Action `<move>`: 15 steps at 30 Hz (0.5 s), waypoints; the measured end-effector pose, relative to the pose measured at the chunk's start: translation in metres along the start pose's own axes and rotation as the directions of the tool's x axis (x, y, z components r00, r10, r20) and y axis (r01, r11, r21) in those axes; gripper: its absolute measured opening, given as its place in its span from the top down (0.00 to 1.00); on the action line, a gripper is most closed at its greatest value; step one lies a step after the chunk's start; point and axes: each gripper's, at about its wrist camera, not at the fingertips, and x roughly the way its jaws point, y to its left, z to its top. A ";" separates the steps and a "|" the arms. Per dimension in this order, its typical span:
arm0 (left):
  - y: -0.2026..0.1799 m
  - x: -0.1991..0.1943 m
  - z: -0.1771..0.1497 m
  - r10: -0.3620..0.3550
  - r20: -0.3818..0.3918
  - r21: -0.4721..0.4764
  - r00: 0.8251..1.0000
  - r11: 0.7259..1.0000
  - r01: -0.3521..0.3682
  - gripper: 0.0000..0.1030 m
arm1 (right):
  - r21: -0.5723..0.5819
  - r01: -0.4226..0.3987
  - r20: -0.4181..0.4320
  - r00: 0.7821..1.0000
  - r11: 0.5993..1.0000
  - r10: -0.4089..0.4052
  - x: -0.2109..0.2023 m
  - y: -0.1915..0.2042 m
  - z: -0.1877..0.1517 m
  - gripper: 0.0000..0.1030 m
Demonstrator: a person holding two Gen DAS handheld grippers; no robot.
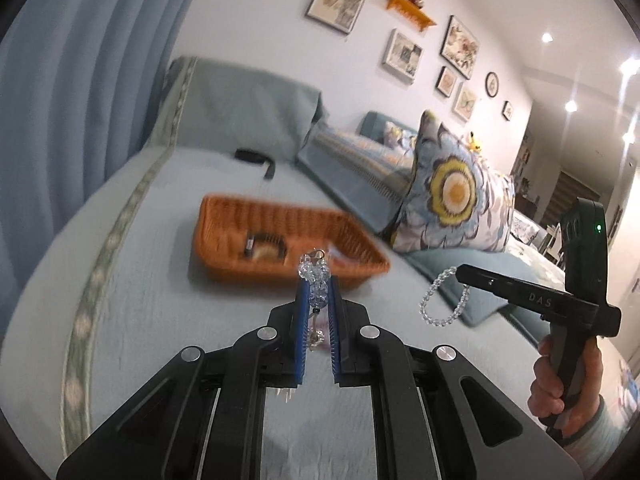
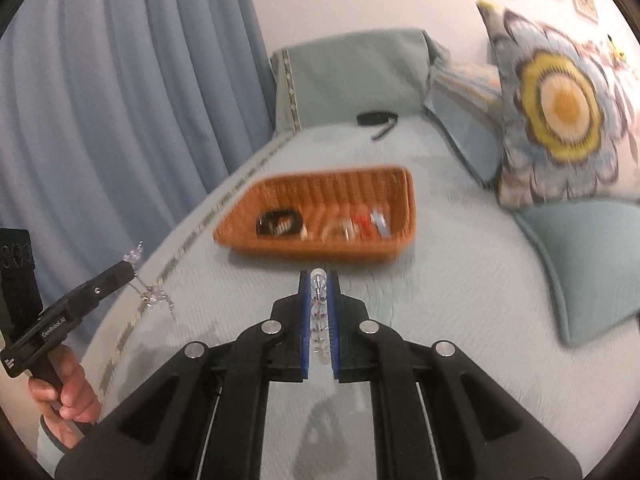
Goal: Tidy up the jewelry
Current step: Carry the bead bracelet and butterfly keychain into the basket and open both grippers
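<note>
a: left wrist view: left gripper (image 1: 318,292) clenched on a clear crystal bead piece (image 1: 314,276), held up over the bed (image 1: 140,280), short of the orange wicker basket (image 1: 288,236). right gripper (image 1: 466,274) off to the right with a clear bead bracelet (image 1: 442,300) dangling as a loop.

b: handling?

a: light, limp strands, slick glass beads, probably chip if dropped. pinch across the beads, not the thin wire.

b: right wrist view?

a: right gripper (image 2: 319,280) clamped on a row of clear beads (image 2: 319,308). left gripper (image 2: 130,270) at left edge, sparkly piece (image 2: 154,296) hanging off its tip. basket (image 2: 320,248) ahead on the bed.

b: counts?

a: two grippers, two held pieces, one basket. inside it one dark band (image 2: 280,222) plus several blurred bits, can't count them.
</note>
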 end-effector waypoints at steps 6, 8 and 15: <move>-0.003 0.050 0.049 -0.043 0.031 0.015 0.999 0.999 0.043 0.93 | -0.019 0.007 0.046 0.999 1.000 -0.006 0.029 -0.001 0.053 0.94; -0.001 0.070 0.058 -0.043 0.034 0.006 0.998 0.999 0.043 0.93 | -0.012 -0.004 0.041 0.999 1.000 0.005 0.049 -0.004 0.067 0.94; 0.012 0.144 0.066 -0.043 -0.023 -0.038 0.999 0.998 0.043 0.93 | -0.005 -0.009 -0.029 1.000 1.000 0.009 0.122 -0.013 0.086 0.94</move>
